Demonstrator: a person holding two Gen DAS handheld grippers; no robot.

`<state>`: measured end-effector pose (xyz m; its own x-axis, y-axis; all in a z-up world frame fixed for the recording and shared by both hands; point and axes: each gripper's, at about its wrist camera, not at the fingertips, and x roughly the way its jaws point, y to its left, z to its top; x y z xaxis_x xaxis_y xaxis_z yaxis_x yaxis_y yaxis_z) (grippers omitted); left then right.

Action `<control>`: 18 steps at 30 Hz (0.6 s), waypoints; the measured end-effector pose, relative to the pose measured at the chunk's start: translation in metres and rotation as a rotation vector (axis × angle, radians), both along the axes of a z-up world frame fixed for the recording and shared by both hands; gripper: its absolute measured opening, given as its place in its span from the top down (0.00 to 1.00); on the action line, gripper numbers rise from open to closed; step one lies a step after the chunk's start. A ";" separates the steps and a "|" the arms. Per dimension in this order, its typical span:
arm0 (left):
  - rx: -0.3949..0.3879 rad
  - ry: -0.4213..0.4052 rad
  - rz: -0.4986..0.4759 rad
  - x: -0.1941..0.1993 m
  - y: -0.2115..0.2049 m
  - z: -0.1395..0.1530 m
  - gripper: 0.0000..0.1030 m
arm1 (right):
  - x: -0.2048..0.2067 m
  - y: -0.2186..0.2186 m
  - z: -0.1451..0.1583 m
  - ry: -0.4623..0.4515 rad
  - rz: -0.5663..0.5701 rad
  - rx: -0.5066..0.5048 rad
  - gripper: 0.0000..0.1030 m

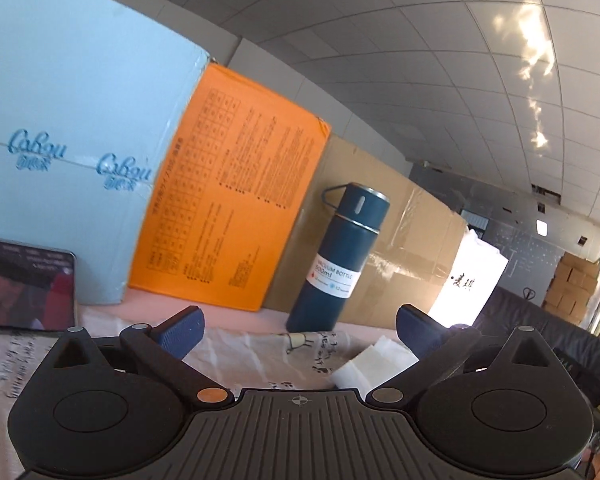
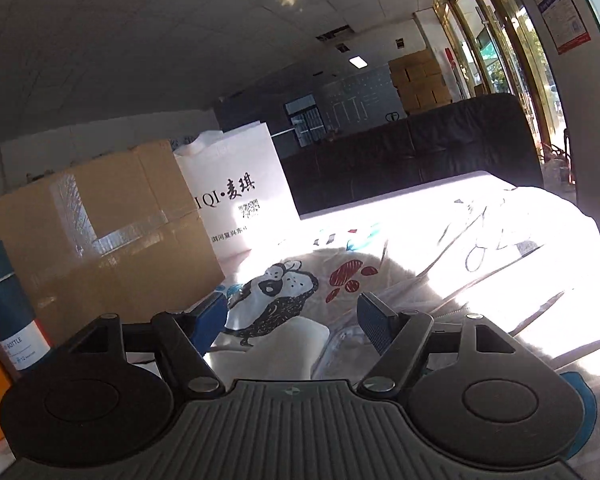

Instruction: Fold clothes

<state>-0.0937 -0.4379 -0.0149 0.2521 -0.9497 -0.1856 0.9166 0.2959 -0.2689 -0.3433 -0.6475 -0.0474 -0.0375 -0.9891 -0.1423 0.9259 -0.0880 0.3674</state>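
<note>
A white garment printed with cartoon animals and handwriting (image 2: 440,256) lies spread and rumpled on the table. In the left wrist view its cloth (image 1: 256,350) lies below and beyond the fingers. My left gripper (image 1: 298,330) is open and empty, held above the cloth. My right gripper (image 2: 294,314) is open and empty, just above the garment near a bird print (image 2: 276,300). A folded white piece (image 1: 374,362) lies on the cloth by the left gripper's right finger.
Along the back stand a light blue box (image 1: 72,132), an orange box (image 1: 232,196), a brown carton (image 2: 100,232) and a white paper bag (image 2: 240,196). A dark blue vacuum bottle (image 1: 340,256) stands before the carton. A phone (image 1: 24,280) is at left. A dark sofa (image 2: 420,152) is beyond.
</note>
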 end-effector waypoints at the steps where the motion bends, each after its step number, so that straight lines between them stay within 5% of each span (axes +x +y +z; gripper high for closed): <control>1: -0.011 -0.034 0.014 -0.001 0.011 0.005 0.00 | 0.001 0.012 0.003 0.000 -0.016 -0.050 0.21; 5: -0.053 -0.168 0.069 -0.006 0.056 0.027 0.00 | 0.005 0.060 0.015 -0.003 -0.060 -0.234 0.14; 9: -0.091 -0.314 0.100 -0.010 0.098 0.053 0.00 | 0.009 0.116 0.043 -0.035 0.093 -0.269 0.10; 13: -0.104 -0.384 0.055 -0.007 0.142 0.091 0.00 | 0.007 0.173 0.078 -0.044 0.203 -0.196 0.09; 18: -0.013 -0.318 -0.036 0.002 0.173 0.096 0.00 | 0.010 0.227 0.097 0.030 0.274 -0.097 0.05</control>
<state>-0.0921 -0.2650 0.0809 0.2622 -0.9608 -0.0904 0.9650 0.2606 0.0294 -0.3337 -0.4208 0.0493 0.2304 -0.9718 -0.0496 0.9208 0.2013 0.3340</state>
